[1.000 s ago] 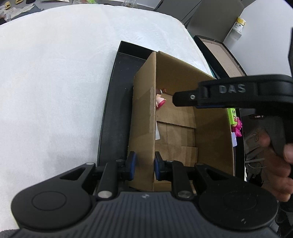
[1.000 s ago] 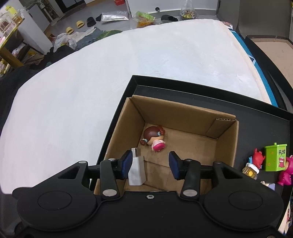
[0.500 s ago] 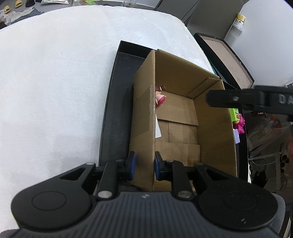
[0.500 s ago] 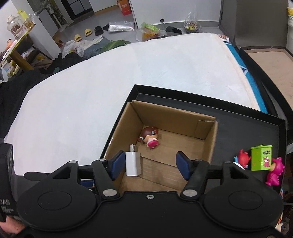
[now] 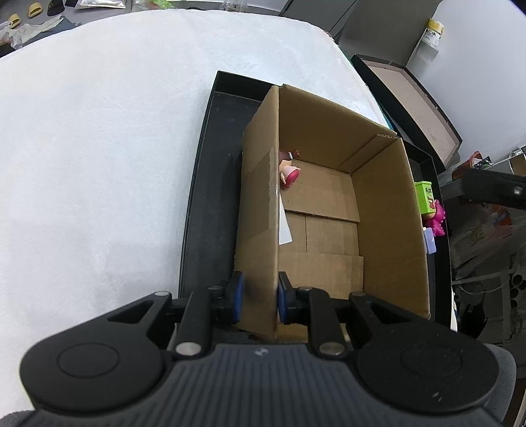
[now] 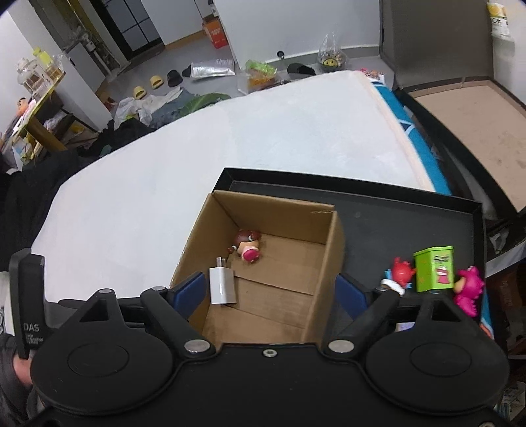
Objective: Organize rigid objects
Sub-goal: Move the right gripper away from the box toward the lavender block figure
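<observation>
The cardboard box (image 6: 323, 259) holds a doll (image 6: 247, 244) and white charger (image 6: 222, 284); left gripper (image 5: 258, 295) pinches its wall, right gripper (image 6: 269, 292) has just been opening, empty.

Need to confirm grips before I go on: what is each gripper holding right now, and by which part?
The left gripper is clamped on the cardboard box, pinching its left side wall near the corner. The right gripper holds nothing; its jaws have just been opening, above the box.

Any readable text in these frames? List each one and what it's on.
"DAS" on the left gripper body, seen at the left edge of the right wrist view; smaller lines under it are too small to read.
Green tin: a printed label with a pink figure, its lettering blurred.
White bottle with a yellow cap, far back: dark lettering, not legible.
Orange box on the floor: markings unreadable.
</observation>
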Demonstrator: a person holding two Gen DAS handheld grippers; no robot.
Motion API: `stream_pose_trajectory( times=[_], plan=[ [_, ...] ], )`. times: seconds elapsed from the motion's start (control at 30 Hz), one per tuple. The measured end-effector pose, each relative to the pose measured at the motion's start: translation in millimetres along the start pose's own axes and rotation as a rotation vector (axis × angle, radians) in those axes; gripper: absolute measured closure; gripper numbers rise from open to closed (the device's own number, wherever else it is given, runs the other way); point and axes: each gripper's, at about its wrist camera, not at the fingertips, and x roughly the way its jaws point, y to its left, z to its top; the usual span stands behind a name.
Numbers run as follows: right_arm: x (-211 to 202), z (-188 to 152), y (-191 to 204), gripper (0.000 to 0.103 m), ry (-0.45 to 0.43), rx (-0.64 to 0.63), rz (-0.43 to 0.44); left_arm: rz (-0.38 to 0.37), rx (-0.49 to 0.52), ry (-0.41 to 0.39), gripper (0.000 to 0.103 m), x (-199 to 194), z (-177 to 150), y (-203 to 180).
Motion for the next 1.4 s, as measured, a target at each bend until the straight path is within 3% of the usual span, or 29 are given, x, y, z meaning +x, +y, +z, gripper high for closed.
stream_pose_trajectory(
  times=[0.43,0.93,1.03,1.17,1.4],
  plan=[
    [-35.1,-13.3,-52.0,0.016,-0.072,0.042,-0.057,0.009,0.000,0.008,0.083,0.9,0.9,-1.3],
    [-46.4,-22.2,-102.9,0.016,-0.075,0.080,-0.146,0.020,-0.002,0.018,0.083,3.9,1.8,-3.3],
    [-44.2,-24.0,-113.2,0.017,-0.064,0.095,-0.145,0.025,-0.005,0.022,0.083,4.8,2.4,-3.4],
    [-37.7,-26.7,-126.9,0.026,-0.037,0.137,-0.126,0.031,-0.005,0.024,0.083,5.9,3.0,-4.5],
    [-25.4,-30.3,-142.1,0.029,0.000,0.184,-0.083,0.039,-0.008,0.031,0.083,8.4,4.0,-5.2]
  ],
)
